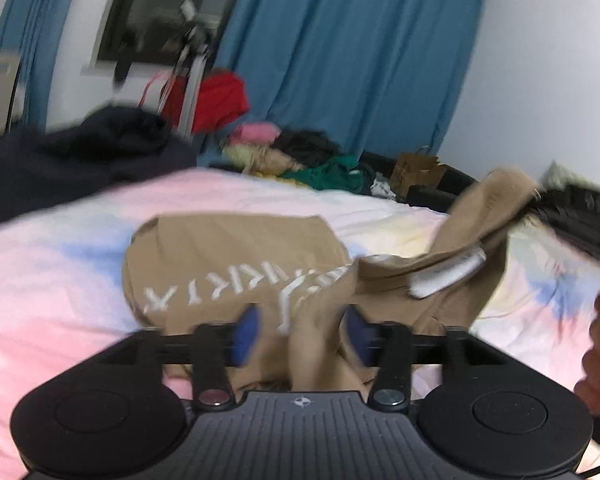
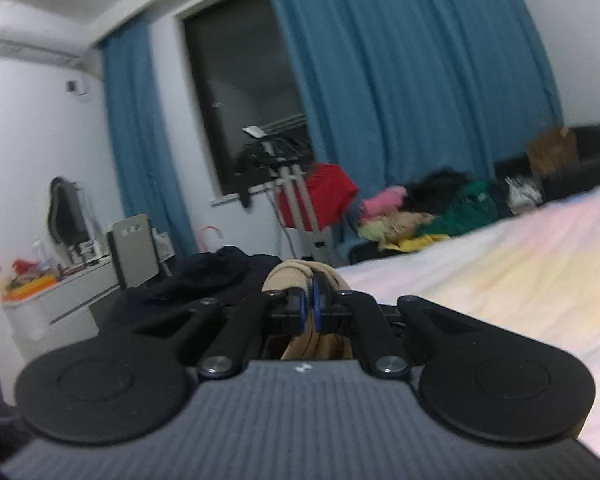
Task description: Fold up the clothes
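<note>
Left wrist view: the tan cotton garment with white lettering [image 1: 236, 264] lies at the centre of the frame on the pastel pink, blue and yellow bedsheet [image 1: 52, 288], its long axis running from centre left to upper right. A bunched fold of it rises between the blue pads of the left gripper [image 1: 300, 332]. The jaws stand fairly wide around that fold, and the pads do not seem to press it, though blur makes this uncertain. At the right of the frame one end of the garment, with a white label showing, is lifted off the sheet toward the right gripper [image 1: 572, 208], seen only as a dark blurred shape at the right edge. A dark navy garment [image 1: 60, 160] lies at the upper left.

Right wrist view: the right gripper [image 2: 310, 306], at the centre of the frame, has its jaws narrowed hard onto a roll of the tan cloth, which passes between the pads and hangs below. The sheet runs off to the right.

In my judgement the fold turns on the raised right end being carried leftward along that long axis, over the part nearest the left gripper.
</note>
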Demonstrator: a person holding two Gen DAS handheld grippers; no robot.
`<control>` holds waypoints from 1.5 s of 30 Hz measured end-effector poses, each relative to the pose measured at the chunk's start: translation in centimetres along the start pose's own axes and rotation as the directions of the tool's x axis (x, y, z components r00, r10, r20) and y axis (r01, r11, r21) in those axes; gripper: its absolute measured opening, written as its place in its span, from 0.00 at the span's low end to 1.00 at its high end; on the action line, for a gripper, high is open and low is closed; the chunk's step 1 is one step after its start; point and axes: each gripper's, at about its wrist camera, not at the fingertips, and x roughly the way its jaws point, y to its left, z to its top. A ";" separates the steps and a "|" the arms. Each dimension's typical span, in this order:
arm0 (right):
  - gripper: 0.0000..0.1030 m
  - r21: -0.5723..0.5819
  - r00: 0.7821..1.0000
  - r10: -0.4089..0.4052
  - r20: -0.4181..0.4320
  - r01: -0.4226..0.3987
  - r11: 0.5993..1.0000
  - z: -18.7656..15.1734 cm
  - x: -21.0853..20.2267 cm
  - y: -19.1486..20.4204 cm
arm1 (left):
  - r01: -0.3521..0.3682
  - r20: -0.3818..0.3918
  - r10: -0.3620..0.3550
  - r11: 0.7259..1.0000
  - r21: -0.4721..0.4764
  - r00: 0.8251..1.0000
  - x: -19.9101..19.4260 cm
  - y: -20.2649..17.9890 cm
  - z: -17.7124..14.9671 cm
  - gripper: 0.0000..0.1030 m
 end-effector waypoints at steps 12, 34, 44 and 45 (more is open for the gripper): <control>0.07 0.054 0.999 0.036 -0.022 -0.035 0.998 0.2 -1.4 -1.3 | -0.028 0.144 0.025 0.999 0.015 0.989 -1.1 -3.4 -2.0 0.70; 0.07 0.082 0.995 -0.082 0.060 0.077 0.994 -0.8 -1.1 -1.8 | -0.127 0.265 0.173 0.975 -0.180 0.949 -6.6 -2.4 -2.8 0.72; 0.07 -0.003 0.995 0.002 0.097 -0.002 1.000 -1.1 -1.9 0.2 | -0.215 -0.053 0.210 0.964 -0.155 0.976 -2.3 -1.4 -3.9 0.74; 0.07 -0.006 0.995 -0.001 0.100 0.002 1.000 -1.1 -2.0 0.3 | -0.240 -0.112 0.228 0.965 -0.105 0.967 -1.3 -1.7 -4.5 0.73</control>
